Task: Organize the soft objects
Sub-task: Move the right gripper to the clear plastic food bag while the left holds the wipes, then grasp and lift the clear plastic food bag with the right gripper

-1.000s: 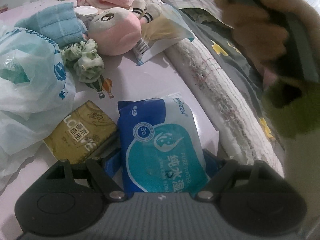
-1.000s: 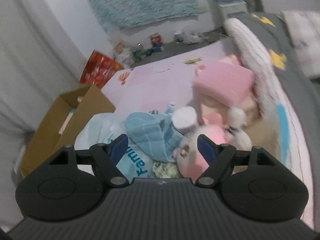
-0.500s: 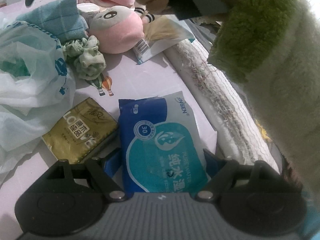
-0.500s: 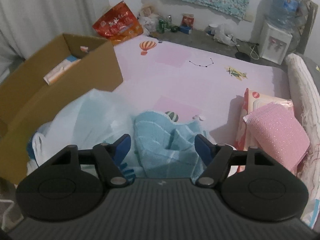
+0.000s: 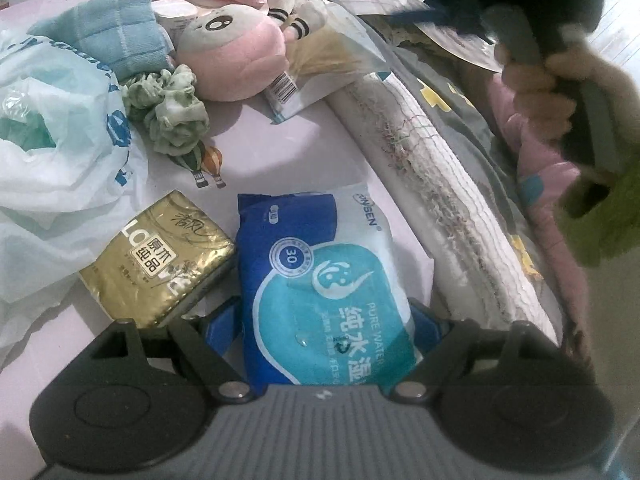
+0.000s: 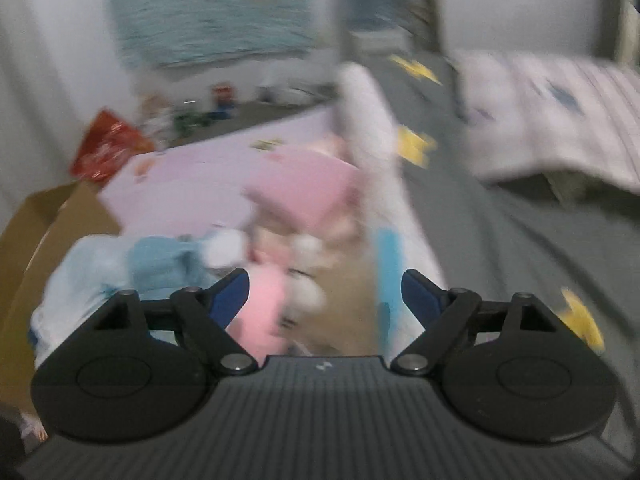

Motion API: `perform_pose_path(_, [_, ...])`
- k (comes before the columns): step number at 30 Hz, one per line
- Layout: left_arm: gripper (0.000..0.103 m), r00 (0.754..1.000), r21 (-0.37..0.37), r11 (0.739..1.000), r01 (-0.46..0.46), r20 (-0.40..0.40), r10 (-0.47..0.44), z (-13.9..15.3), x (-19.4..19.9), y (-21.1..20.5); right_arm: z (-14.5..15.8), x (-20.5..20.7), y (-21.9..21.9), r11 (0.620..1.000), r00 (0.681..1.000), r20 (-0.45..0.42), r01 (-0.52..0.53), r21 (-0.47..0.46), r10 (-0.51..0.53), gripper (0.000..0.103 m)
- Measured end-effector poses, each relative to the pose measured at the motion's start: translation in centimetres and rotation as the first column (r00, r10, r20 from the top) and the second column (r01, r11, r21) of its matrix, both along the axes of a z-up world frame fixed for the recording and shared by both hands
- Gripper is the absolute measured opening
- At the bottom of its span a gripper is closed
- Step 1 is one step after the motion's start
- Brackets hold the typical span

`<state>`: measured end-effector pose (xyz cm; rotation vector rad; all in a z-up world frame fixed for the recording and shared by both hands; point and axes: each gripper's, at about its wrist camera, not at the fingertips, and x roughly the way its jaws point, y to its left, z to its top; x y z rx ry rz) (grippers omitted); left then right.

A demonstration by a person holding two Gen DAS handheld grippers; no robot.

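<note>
My left gripper [image 5: 323, 320] points down at a blue wet wipes pack [image 5: 320, 264] on the pink mat, and its blue pads touch both long edges. Beside the pack lies a gold tissue pack [image 5: 156, 268]. Farther off are a pink plush doll [image 5: 236, 56], a light blue towel [image 5: 116, 36] and a crumpled green cloth [image 5: 168, 116]. My right gripper [image 6: 324, 284] hangs in the air above the doll [image 6: 264, 312] and the towel [image 6: 160, 264], in a blurred picture. Its jaws are opening with nothing between them. A hand [image 5: 536, 80] in a green sleeve holds it at the upper right.
A white plastic bag [image 5: 52, 152] bulges at the left. A clear packet [image 5: 320, 68] leans by the doll, a pink folded cloth [image 6: 304, 188] behind it. An open cardboard box [image 6: 24, 240] stands far left. A rolled white quilt [image 5: 420, 160] edges a grey bed [image 6: 520, 240].
The right gripper swung left toward the cardboard box, then back right toward the bed, and its jaws widened. The green sleeve crossed the left view and drew back. The left gripper kept still.
</note>
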<state>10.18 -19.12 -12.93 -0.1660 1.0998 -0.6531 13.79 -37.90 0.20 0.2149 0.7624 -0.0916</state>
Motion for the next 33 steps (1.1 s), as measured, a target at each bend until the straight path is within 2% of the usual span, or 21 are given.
perform_pose_path(1, [0.086, 1.0, 0.004, 1.0, -0.002, 0.001, 0.002, 0.0, 0.0, -0.1, -0.7, 0.0, -0.8, 0.999, 1.0, -0.008, 0.03, 0.023, -0.03, 0.082])
perform_pose_path(3, [0.086, 1.0, 0.011, 1.0, -0.005, 0.005, 0.005, 0.0, -0.1, -0.2, -2.0, 0.3, -1.6, 0.995, 0.998, -0.037, 0.058, 0.077, -0.055, 0.072])
perform_pose_path(5, [0.086, 1.0, 0.013, 1.0, -0.007, 0.005, 0.007, 0.0, -0.2, -0.2, -3.3, 0.4, -1.6, 0.991, 0.996, -0.066, 0.06, 0.119, -0.053, 0.046])
perform_pose_path(7, [0.086, 1.0, 0.014, 1.0, -0.011, 0.0, 0.011, -0.1, -0.1, -0.2, -4.0, 0.3, -1.2, 0.99, 0.996, -0.064, 0.07, 0.124, -0.063, 0.036])
perform_pose_path(11, [0.086, 1.0, 0.019, 1.0, -0.016, 0.005, 0.016, -0.1, -0.2, -0.3, -3.5, -1.8, -1.7, 0.979, 0.994, -0.018, 0.111, 0.169, -0.11, 0.026])
perform_pose_path(14, [0.086, 1.0, 0.019, 1.0, -0.017, 0.008, 0.017, 0.0, -0.3, -0.2, -2.3, -3.9, -2.4, 0.969, 0.991, 0.019, 0.122, 0.215, -0.129, 0.025])
perform_pose_path(18, [0.086, 1.0, 0.024, 1.0, -0.019, 0.01, 0.019, -0.1, -0.3, -0.4, -1.2, -9.2, -4.4, 0.938, 0.972, 0.075, 0.192, 0.288, -0.222, 0.025])
perform_pose_path(22, [0.086, 1.0, 0.026, 0.999, -0.021, 0.014, 0.02, -0.1, -0.4, -0.5, -2.4, -14.7, -6.5, 0.877, 0.938, 0.066, 0.293, 0.381, -0.341, 0.026])
perform_pose_path(26, [0.086, 1.0, 0.02, 1.0, -0.024, 0.011, 0.024, -0.2, -0.3, -0.5, -4.5, -19.3, -5.9, 0.828, 0.931, 0.024, 0.313, 0.466, -0.365, 0.028])
perform_pose_path(30, [0.086, 1.0, 0.027, 0.999, -0.024, 0.013, 0.024, -0.1, -0.3, -0.5, -6.1, -22.1, -4.7, 0.823, 0.929, -0.011, 0.334, 0.459, -0.371, 0.033])
perform_pose_path(32, [0.086, 1.0, 0.028, 0.999, -0.025, 0.012, 0.025, -0.1, -0.3, -0.5, -6.3, -22.8, -4.0, 0.84, 0.929, -0.025, 0.346, 0.418, -0.37, 0.048])
perform_pose_path(33, [0.086, 1.0, 0.028, 0.999, -0.026, 0.012, 0.025, 0.0, -0.3, -0.5, -6.1, -23.1, -3.8, 0.854, 0.929, -0.027, 0.351, 0.383, -0.369, 0.051])
